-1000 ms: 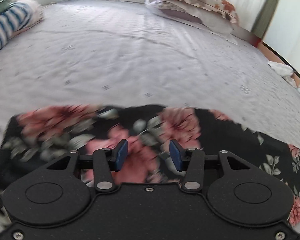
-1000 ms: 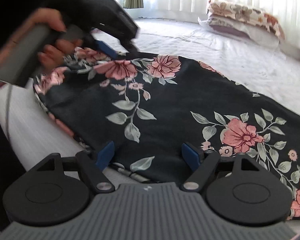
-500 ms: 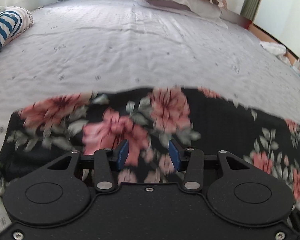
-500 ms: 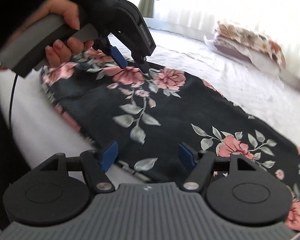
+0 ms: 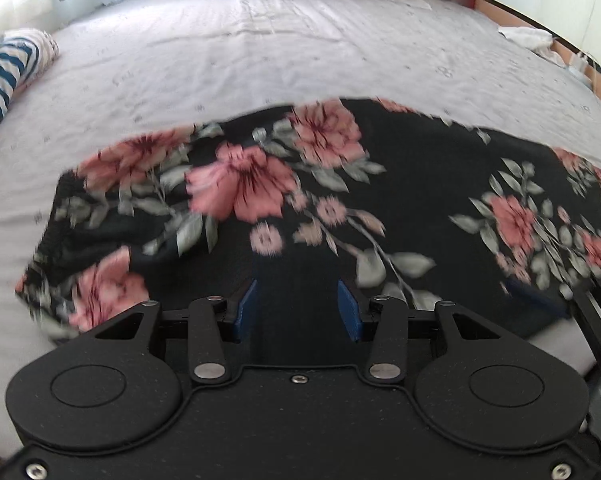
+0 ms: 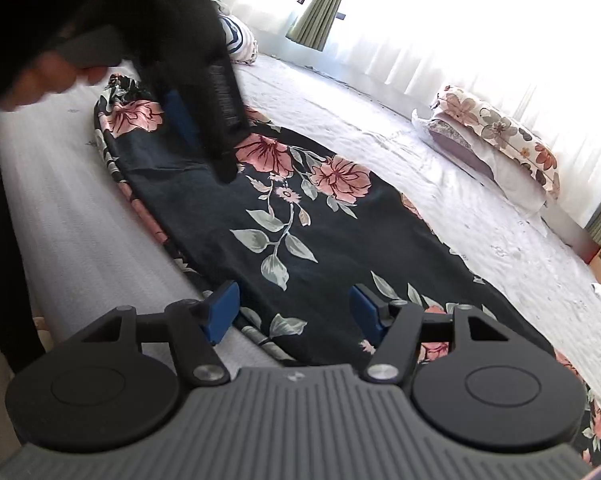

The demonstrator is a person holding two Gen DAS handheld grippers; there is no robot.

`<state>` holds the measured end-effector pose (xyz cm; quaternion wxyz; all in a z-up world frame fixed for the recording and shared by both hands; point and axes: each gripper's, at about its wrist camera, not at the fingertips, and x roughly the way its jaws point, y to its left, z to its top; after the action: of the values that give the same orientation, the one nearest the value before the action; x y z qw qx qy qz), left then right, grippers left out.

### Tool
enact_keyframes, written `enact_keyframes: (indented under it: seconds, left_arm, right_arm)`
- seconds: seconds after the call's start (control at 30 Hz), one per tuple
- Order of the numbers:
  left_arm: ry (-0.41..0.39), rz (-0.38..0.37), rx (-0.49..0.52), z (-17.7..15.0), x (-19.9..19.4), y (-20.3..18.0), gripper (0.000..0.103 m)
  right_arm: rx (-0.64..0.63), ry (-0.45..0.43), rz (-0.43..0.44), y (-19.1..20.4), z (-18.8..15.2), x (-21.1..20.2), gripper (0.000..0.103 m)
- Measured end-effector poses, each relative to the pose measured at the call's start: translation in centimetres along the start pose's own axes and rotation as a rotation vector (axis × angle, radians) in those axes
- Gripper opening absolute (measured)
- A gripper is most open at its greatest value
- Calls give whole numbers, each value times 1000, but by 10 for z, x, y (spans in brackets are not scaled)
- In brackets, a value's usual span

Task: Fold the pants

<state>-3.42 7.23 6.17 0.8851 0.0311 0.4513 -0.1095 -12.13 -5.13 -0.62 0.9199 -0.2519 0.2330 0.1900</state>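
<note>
Moved: left gripper [image 5: 297,306] now farther over floral pants [image 5: 340,208], jaws parted, empty | right gripper [image 6: 294,312] jaws closing, fabric edge between, not pinched | pants flat on bed [image 5: 260,60], beneath both grippers

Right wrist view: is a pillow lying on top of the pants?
No: the pillow lies far off on the bed, well apart from the pants.

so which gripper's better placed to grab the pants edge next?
Right, probably. The right gripper straddles the near hem of the pants, jaws closing with fabric between them, not yet pinched. The left gripper hangs open over the flat middle of the cloth, no edge between its pads.
</note>
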Motion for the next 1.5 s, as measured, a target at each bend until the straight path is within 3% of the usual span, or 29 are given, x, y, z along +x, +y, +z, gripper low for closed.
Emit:
enact_keyframes:
  seconds: [0.1,0.33,0.47,0.6,0.7,0.83,1.0,1.1,1.13,1.17,1.2,1.3,1.5]
  left_arm:
    - [18,-29,-13,-8,-8,1,43]
    - [34,-12,112,-19,-12,-17,43]
    - [31,-13,155,-22,-12,-25,43]
    - [44,-44,175,-23,-14,-28,43]
    - [43,-70,148,-19,-14,-26,43]
    - [46,-131,40,-5,-13,-12,43]
    - [33,-93,61,5,-8,-9,43]
    - [29,-128,17,14,-1,-7,43]
    - [24,-145,0,19,3,-6,43]
    - [21,-159,-14,25,7,-6,43]
    - [17,-171,-27,32,11,-6,43]
    - [5,-187,-74,57,24,-6,43]
    - [-29,-186,-125,108,63,-12,41]
  right_arm:
    - [-26,-4,18,3,-1,-3,74]
    - [-46,2,-23,6,-3,3,73]
    - [23,7,-59,-4,0,9,61]
    - [17,7,-14,-2,-3,6,57]
    - [-55,-5,-14,9,-4,6,57]
    - [-45,-1,64,6,-1,4,55]
    - [-56,-21,63,6,-4,6,55]
    - [-42,-34,68,8,-3,12,55]
    - [-30,-38,63,9,-2,16,49]
    - [3,-42,51,9,1,23,21]
    - [3,-42,51,9,1,23,7]
    - [66,-36,53,8,2,25,2]
    - [146,-3,161,1,-5,5,1]
